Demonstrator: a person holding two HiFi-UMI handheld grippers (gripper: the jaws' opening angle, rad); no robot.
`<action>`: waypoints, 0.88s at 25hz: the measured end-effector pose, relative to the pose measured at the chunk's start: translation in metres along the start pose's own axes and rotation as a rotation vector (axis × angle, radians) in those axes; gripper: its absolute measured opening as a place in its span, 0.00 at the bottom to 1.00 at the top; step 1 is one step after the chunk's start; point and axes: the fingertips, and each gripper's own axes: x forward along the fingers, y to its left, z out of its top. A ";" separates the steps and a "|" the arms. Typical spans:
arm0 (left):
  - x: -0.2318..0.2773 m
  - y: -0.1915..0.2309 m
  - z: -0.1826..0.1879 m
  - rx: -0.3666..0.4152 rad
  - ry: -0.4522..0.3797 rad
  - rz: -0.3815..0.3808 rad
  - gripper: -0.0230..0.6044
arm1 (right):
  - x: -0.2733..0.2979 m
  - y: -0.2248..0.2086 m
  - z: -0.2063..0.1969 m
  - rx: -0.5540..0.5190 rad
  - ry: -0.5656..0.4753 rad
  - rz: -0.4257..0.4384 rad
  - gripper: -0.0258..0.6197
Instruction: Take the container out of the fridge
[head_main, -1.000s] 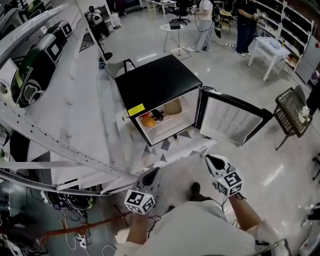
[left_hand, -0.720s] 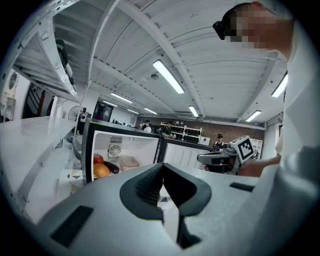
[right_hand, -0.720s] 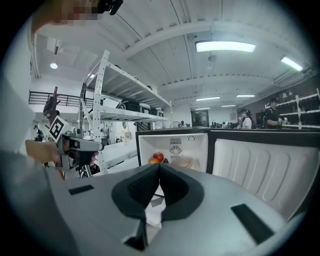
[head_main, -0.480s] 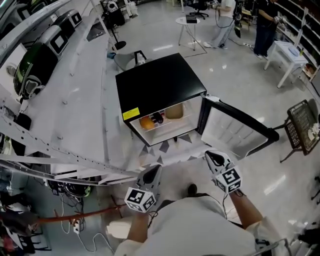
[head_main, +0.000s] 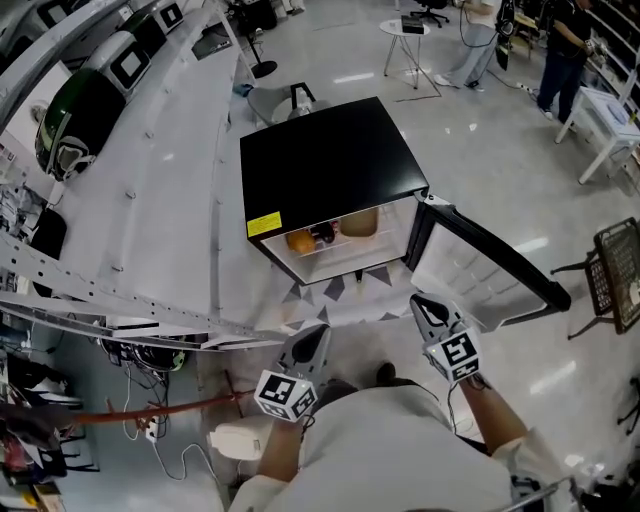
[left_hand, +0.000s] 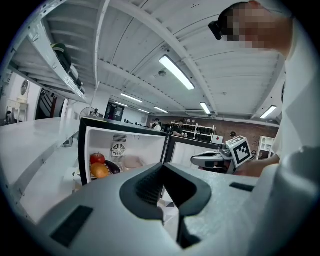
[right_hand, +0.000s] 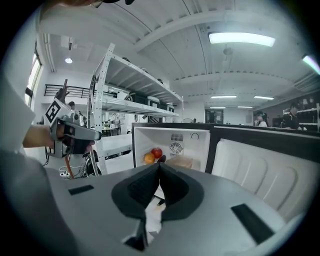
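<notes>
The black mini fridge (head_main: 325, 165) stands on the floor with its door (head_main: 487, 272) swung open to the right. On its shelf sits the tan, lidded container (head_main: 360, 223), at the right next to an orange (head_main: 298, 240) and a dark eggplant (head_main: 322, 234). The container (left_hand: 132, 161) (right_hand: 180, 161) shows in both gripper views, deep in the white interior. My left gripper (head_main: 318, 332) (left_hand: 162, 167) and right gripper (head_main: 420, 300) (right_hand: 159, 166) are held side by side in front of the fridge, a good way short of it. Both are shut and hold nothing.
A red apple (right_hand: 157, 152) lies behind the orange (right_hand: 149, 158). White metal shelving (head_main: 130, 190) with appliances runs along the left of the fridge. Cables (head_main: 150, 425) lie on the floor at lower left. People stand by tables at the far back (head_main: 565, 40).
The head view has shifted, so the fridge now sits a little more to the right and nearer the grippers. Both grippers stay shut and keep their places in front of me.
</notes>
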 end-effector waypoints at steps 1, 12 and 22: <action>0.002 0.002 0.001 -0.001 0.000 0.003 0.04 | 0.004 -0.002 0.000 -0.002 0.002 0.001 0.05; 0.023 0.036 -0.006 0.006 0.039 -0.026 0.04 | 0.045 -0.006 0.000 -0.076 0.068 -0.044 0.05; 0.032 0.067 0.012 0.008 0.003 -0.083 0.04 | 0.099 -0.010 0.007 -0.223 0.123 -0.082 0.12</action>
